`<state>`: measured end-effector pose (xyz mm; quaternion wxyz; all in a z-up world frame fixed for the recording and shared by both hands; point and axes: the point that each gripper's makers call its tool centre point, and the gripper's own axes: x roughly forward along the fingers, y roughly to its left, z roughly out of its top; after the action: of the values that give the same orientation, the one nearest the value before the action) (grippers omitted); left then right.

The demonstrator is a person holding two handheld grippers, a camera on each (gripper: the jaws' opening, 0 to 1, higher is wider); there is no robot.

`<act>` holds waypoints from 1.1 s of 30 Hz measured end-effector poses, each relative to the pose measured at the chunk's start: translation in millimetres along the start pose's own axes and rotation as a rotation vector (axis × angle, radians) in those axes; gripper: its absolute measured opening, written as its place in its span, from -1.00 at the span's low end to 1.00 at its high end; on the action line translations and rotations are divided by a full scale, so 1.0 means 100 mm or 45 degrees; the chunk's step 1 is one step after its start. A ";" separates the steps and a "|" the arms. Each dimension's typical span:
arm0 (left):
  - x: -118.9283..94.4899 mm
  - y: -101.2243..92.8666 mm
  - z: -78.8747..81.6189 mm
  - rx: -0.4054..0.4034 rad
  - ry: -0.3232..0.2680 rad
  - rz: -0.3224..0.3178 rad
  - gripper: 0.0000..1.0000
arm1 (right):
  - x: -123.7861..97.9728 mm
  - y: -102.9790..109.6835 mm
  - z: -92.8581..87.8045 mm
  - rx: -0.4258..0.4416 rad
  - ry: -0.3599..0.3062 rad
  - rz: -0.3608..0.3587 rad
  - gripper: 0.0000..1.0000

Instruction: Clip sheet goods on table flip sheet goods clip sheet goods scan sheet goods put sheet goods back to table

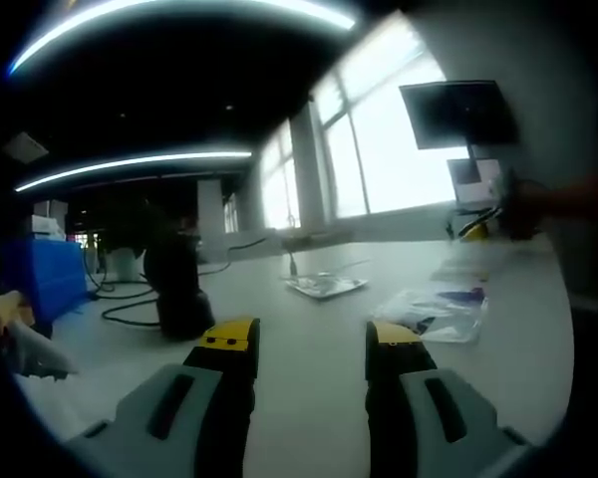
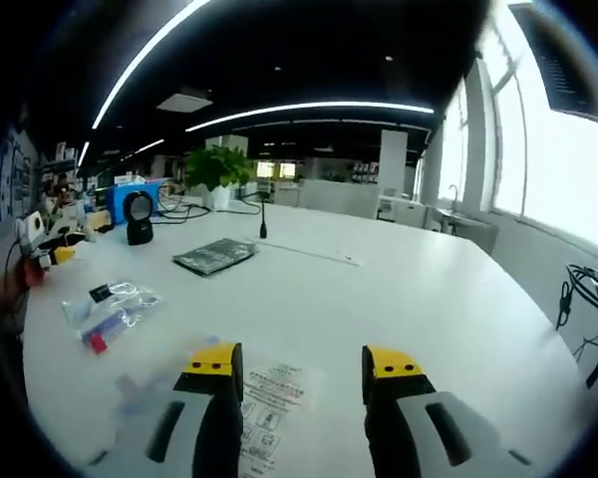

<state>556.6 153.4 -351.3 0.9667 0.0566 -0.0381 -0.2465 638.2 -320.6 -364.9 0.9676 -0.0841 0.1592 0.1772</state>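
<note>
Both grippers gape empty; the right gripper (image 2: 302,373) should drop squarely over what seems a printed sheet (image 2: 276,396), pinching its near edge.

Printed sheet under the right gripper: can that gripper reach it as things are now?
Probably yes. The printed sheet lies flat on the white table between the open jaws of the right gripper, nothing covering it.
</note>
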 end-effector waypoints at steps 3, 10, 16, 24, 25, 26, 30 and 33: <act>0.00 0.00 0.00 0.001 -0.002 0.003 -0.30 | 0.05 -0.10 -0.03 0.020 0.020 -0.016 -0.24; 0.00 0.00 0.00 0.001 -0.002 0.000 -0.30 | 0.19 -0.02 -0.13 -0.041 0.070 0.031 -0.17; 0.00 -0.01 0.00 0.004 -0.002 -0.006 -0.30 | 0.30 0.05 -0.26 -0.082 0.127 0.051 -0.18; 0.00 0.00 0.00 0.003 -0.003 -0.004 -0.30 | 0.32 0.12 -0.35 -0.076 0.165 0.065 -0.26; 0.00 0.00 0.00 0.003 -0.002 -0.004 -0.30 | 0.33 0.12 -0.36 -0.080 0.166 0.064 -0.25; 0.00 0.00 0.00 0.005 -0.001 -0.005 -0.30 | 0.33 0.11 -0.36 -0.079 0.170 0.063 -0.25; 0.01 0.00 -0.01 0.005 0.001 -0.006 -0.30 | 0.35 0.12 -0.39 -0.057 0.182 0.083 -0.30; 0.01 0.00 -0.01 0.006 0.002 -0.006 -0.30 | 0.34 0.16 -0.40 -0.048 0.194 0.099 -0.36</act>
<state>557.3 153.3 -352.6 0.9661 0.0591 -0.0377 -0.2486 651.3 -303.4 -415.1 0.9434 -0.1092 0.2320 0.2105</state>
